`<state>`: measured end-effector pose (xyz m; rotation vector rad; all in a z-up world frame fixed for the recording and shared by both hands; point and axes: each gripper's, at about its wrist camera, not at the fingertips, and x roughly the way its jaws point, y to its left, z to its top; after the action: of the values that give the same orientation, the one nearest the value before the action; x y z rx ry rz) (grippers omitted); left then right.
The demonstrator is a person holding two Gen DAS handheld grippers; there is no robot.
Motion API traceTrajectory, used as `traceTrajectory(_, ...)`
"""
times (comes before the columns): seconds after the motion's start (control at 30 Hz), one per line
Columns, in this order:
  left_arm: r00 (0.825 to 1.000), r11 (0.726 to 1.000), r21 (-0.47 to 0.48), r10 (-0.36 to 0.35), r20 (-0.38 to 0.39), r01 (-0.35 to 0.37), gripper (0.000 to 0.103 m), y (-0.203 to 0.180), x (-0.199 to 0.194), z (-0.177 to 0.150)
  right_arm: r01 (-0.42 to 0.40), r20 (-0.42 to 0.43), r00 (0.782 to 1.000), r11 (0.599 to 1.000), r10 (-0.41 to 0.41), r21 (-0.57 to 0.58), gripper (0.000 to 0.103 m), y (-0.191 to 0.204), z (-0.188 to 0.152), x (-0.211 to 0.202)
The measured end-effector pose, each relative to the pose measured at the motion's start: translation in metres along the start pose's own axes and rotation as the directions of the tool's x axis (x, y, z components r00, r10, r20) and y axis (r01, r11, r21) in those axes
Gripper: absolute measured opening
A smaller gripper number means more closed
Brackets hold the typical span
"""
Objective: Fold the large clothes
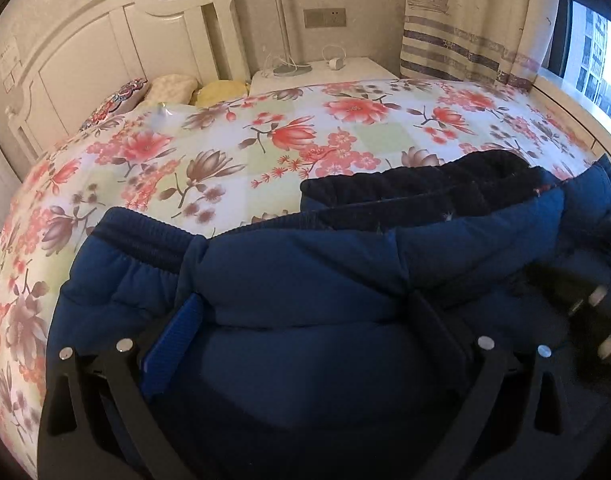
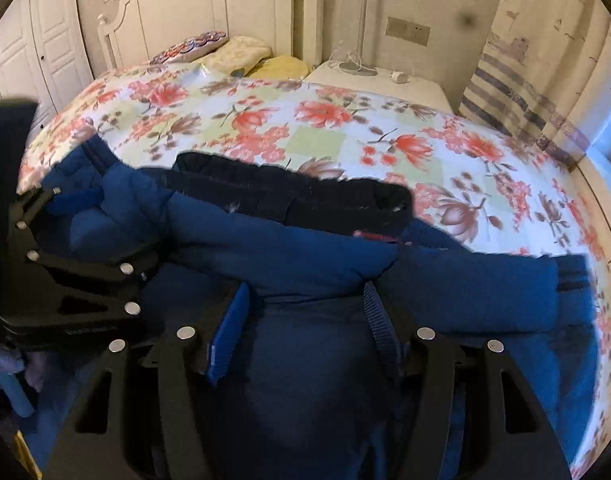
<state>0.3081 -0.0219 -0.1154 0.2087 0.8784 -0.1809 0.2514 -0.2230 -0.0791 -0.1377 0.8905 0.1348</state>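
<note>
A large navy-blue padded jacket [image 1: 305, 272] with a black fleece lining [image 1: 425, 188] lies on the flowered bedspread [image 1: 225, 152]. My left gripper [image 1: 305, 320] has its jaws wide apart with a thick fold of the jacket bulging between them; the blue pads [image 1: 173, 344] press its sides. My right gripper [image 2: 305, 320] likewise has a bunched fold of the jacket [image 2: 305, 248] between its pads [image 2: 229, 328]. The left gripper's black frame [image 2: 65, 280] shows at the left of the right wrist view. The jacket's elastic cuff [image 1: 145, 236] lies at the left.
The bed has a white headboard [image 1: 105, 48] and pillows [image 1: 173, 88] at the far end. A white nightstand [image 1: 325, 76] with a lamp base and cables stands beside it. A striped curtain [image 1: 465, 20] and window [image 1: 601, 64] are at the right. White wardrobe doors [image 2: 33, 52] stand at the left.
</note>
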Motion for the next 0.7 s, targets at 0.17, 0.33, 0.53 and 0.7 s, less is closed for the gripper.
traceTrajectory(0.17, 1.0, 1.0, -0.003, 0.001, 0.001, -0.001, 0.101, -0.001, 0.0, 0.0, 0.079, -0.064, 0.995, 0.996, -0.077, 0.036, 0.072, -0.016, 0.004, 0.023)
traceTrajectory(0.33, 1.0, 1.0, -0.013, -0.015, 0.0, 0.015, 0.101, 0.001, 0.0, -0.001, 0.133, -0.069, 0.988, 0.991, -0.135, -0.031, 0.074, -0.019, 0.012, 0.016)
traceTrajectory(0.53, 0.999, 0.999, -0.027, -0.033, -0.005, 0.033, 0.101, 0.004, 0.002, 0.0, 0.292, -0.099, 0.956, 0.935, -0.277, 0.201, 0.086, -0.118, -0.012, 0.001)
traceTrajectory(0.7, 0.999, 0.999, -0.035, -0.042, -0.027, 0.041, 0.101, 0.005, 0.002, 0.003, 0.17, -0.12, 0.983, 0.942, -0.14, 0.29, 0.092, -0.145, -0.027, 0.02)
